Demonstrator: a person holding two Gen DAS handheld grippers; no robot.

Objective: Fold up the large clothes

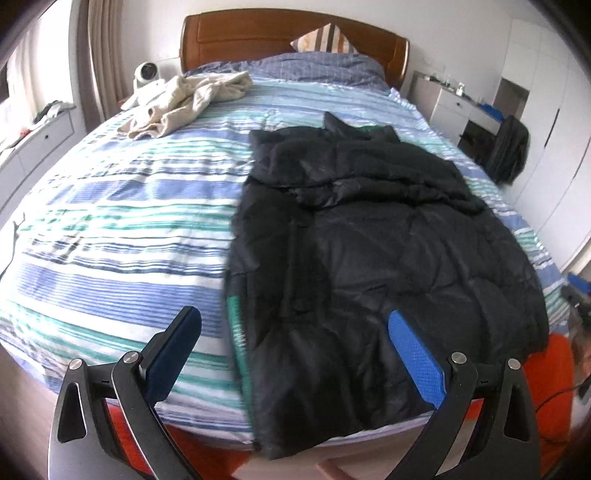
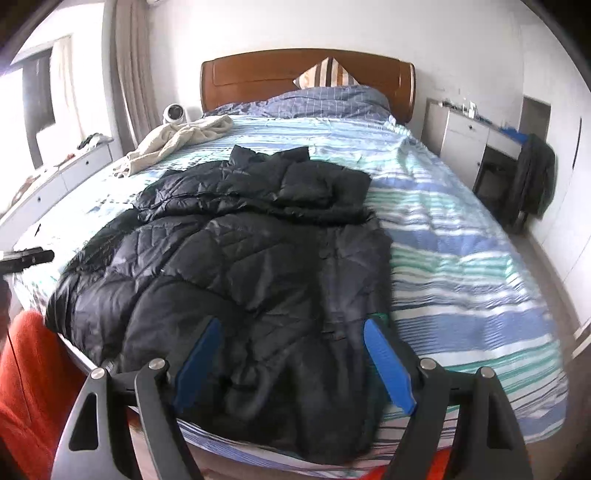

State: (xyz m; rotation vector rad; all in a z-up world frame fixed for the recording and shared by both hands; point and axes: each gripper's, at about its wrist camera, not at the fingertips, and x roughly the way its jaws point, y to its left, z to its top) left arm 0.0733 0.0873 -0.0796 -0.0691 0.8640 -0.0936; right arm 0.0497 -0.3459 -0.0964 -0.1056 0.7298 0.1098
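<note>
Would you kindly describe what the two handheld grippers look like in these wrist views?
The left gripper and the right gripper look alike: two black angular finger arms with triangular cut-outs and round silver pivot bolts. Each finger carries a long, flat, textured blue pad. An orange garment shows beside them.

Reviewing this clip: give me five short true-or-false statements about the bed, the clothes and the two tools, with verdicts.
1. A black jacket lies on the striped bed. True.
2. The right tool is clamped on the jacket. False: its fingers stand apart above the jacket, gripping nothing.
3. A beige garment lies crumpled near the headboard. True.
4. The left tool holds the beige garment. False: it is open and empty, far from that garment.
5. The jacket is folded into a neat square. False: it lies spread out, with its upper part bunched.
</note>
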